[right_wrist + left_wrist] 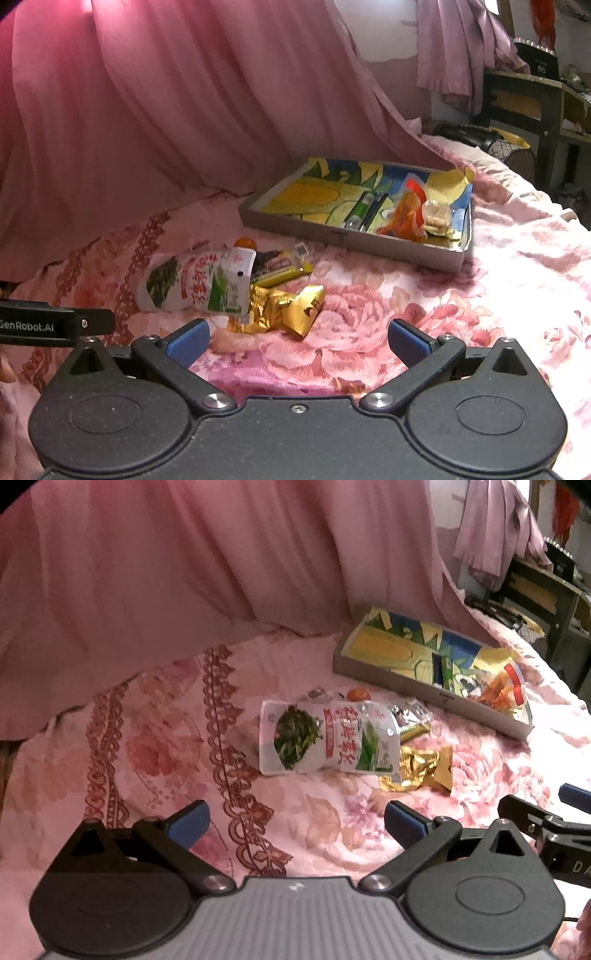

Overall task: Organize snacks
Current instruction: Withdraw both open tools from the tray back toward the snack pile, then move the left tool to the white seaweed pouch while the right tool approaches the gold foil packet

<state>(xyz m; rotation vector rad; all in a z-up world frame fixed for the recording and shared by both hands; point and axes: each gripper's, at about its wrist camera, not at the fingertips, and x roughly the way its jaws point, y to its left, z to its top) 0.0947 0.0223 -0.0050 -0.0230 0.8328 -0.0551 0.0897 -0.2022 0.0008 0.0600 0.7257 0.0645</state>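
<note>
A white and green snack bag (327, 740) (195, 282) lies on the floral bedspread, with a gold wrapper (421, 770) (284, 308) beside it and a dark packet (410, 716) (277, 266) and an orange item (357, 694) (245, 242) behind. A shallow grey tray (388, 670) (306, 227) with a colourful lining holds an orange snack pack (498, 688) (404, 212) and other small items. My left gripper (295, 823) is open and empty, short of the white bag. My right gripper (297, 341) is open and empty, just before the gold wrapper.
A pink curtain (184, 572) (166, 110) hangs along the bed's far side. Dark wooden furniture (546, 598) (535, 99) stands at the right beyond the bed. The right gripper's body (546, 830) shows at the left view's right edge.
</note>
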